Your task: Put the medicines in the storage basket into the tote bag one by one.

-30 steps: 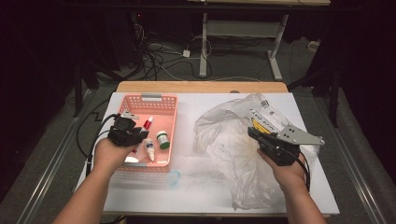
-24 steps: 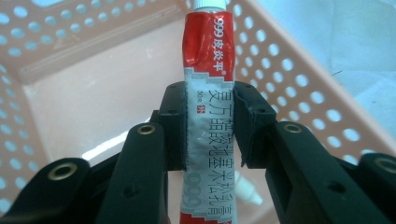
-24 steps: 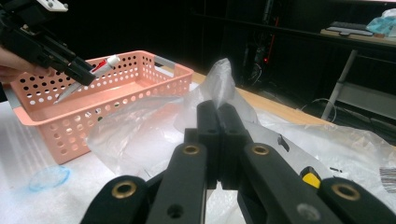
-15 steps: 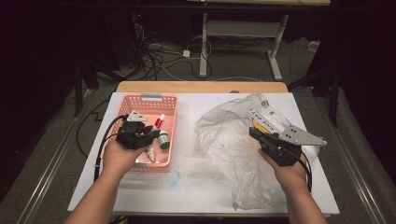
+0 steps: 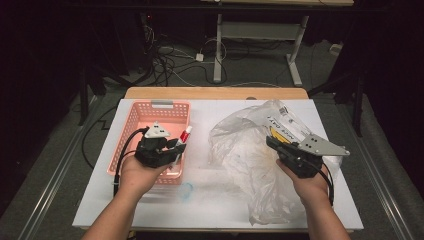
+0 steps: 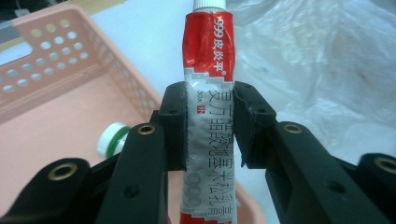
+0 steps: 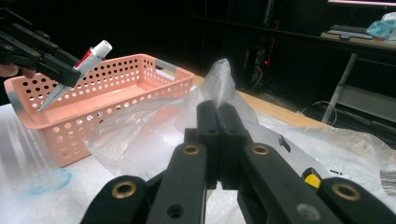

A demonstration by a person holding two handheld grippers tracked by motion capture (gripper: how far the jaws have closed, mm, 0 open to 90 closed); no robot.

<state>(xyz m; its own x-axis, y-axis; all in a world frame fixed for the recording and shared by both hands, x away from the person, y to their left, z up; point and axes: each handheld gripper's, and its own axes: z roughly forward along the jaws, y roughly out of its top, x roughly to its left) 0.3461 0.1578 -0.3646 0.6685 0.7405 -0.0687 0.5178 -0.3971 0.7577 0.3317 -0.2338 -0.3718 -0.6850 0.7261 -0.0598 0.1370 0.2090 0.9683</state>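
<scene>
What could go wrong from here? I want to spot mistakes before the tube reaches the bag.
The left gripper clamps the red and silver tube at its flat middle, so a hard squeeze could dent it, or it could slip and drop beside the pink basket. The right gripper pinches a small fold of the thin plastic bag; the film could slip free or tear. The bag's mouth looks collapsed, so the tube might snag instead of sliding in.
</scene>
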